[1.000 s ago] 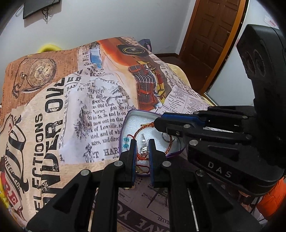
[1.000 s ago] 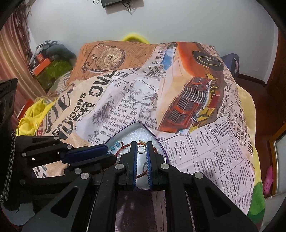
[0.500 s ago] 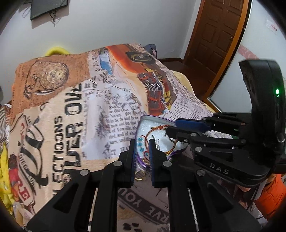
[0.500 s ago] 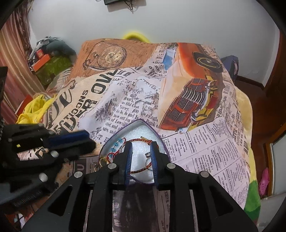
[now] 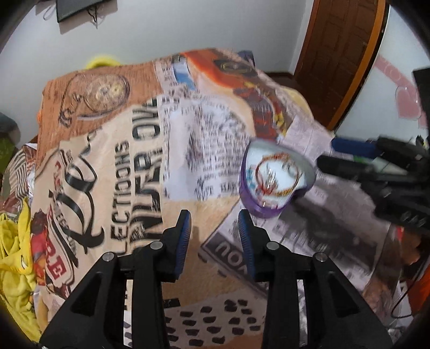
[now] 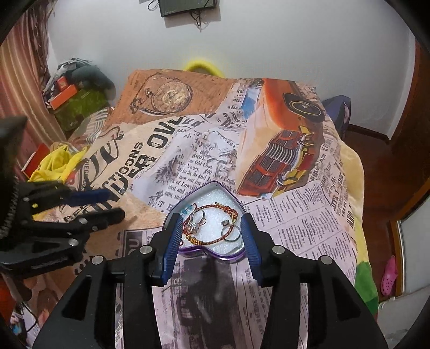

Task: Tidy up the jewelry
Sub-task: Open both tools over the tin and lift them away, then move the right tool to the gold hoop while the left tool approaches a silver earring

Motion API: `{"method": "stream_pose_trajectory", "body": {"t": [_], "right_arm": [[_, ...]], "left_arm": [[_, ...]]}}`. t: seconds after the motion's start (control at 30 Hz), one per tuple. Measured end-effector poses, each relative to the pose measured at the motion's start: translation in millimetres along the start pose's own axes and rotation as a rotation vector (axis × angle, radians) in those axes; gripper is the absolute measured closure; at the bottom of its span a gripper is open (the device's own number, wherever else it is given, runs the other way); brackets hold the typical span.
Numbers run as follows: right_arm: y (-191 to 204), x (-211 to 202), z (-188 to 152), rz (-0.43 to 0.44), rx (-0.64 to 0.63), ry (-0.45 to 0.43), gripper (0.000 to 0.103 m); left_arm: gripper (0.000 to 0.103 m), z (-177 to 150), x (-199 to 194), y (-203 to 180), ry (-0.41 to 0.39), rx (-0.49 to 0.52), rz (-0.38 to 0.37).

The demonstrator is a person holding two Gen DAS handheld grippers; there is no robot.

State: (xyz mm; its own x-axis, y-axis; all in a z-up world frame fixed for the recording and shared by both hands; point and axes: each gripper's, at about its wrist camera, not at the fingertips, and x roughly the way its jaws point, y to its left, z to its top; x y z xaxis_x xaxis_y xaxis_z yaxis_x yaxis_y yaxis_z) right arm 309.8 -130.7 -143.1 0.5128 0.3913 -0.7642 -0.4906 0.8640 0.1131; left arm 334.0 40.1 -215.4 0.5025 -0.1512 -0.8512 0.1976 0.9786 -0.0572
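A purple heart-shaped tin (image 6: 172, 214) with a white foam lining sits on the printed bedspread (image 6: 204, 150). In it lie a red-and-gold cord bracelet (image 6: 215, 240), a jewelled ring (image 6: 194, 225) and plain rings (image 6: 233, 233). My right gripper (image 6: 211, 236) is open and empty, its jaws just in front of the tin, one on each side. My left gripper (image 5: 214, 236) is open and empty, back from the tin (image 5: 248, 200), which lies ahead to its right. The left wrist view is blurred.
The bed is covered by the newspaper-and-car print spread. A yellow cloth (image 6: 57, 161) and boxes (image 6: 64, 92) lie to the left. A wooden door (image 5: 341, 53) stands at the right. A dark screen (image 6: 186, 6) hangs on the far wall.
Both grippers have opened. The left one has let go of a ring and pulled back and left from the tin. The right one has drawn back from inside the tin.
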Motion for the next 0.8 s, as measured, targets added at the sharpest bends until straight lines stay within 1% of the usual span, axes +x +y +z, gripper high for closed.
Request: {"method": "stream_pose_trajectory", "body": {"t": [0.13, 0.27, 0.37, 0.47, 0.53, 0.63, 0.7, 0.8], "right_arm": [[-1, -1, -7, -0.004, 0.009, 0.001, 0.062], [-2, 3, -17, -0.005, 0.016, 0.019, 0.062], [-3, 7, -25, -0.008, 0.017, 0.036, 0.062], [-4, 10, -32, -0.006, 0.018, 0.053, 0.062], [-4, 11, -36, -0.003, 0.020, 0.062, 0.062], [-1, 12, -41, -0.002, 0.015, 0.072, 0.062], [0, 13, -43, -0.005, 0.009, 0.077, 0.062], [3, 13, -46, -0.006, 0.002, 0.082, 0.062]], "left_arm": [[0.068, -9, 21, -3, 0.052, 0.028, 0.022], [0.068, -10, 33, -4, 0.070, 0.025, -0.002], [0.074, -8, 33, -7, 0.047, 0.036, -0.020], [0.076, -4, 34, -12, 0.040, 0.053, -0.048], [0.080, -3, 39, -15, 0.051, 0.060, -0.062], [0.083, -2, 48, -15, 0.079, 0.055, -0.064], [0.088, -2, 55, -13, 0.103, 0.032, -0.064], [0.088, -3, 57, -9, 0.106, 0.014, -0.083]]}}
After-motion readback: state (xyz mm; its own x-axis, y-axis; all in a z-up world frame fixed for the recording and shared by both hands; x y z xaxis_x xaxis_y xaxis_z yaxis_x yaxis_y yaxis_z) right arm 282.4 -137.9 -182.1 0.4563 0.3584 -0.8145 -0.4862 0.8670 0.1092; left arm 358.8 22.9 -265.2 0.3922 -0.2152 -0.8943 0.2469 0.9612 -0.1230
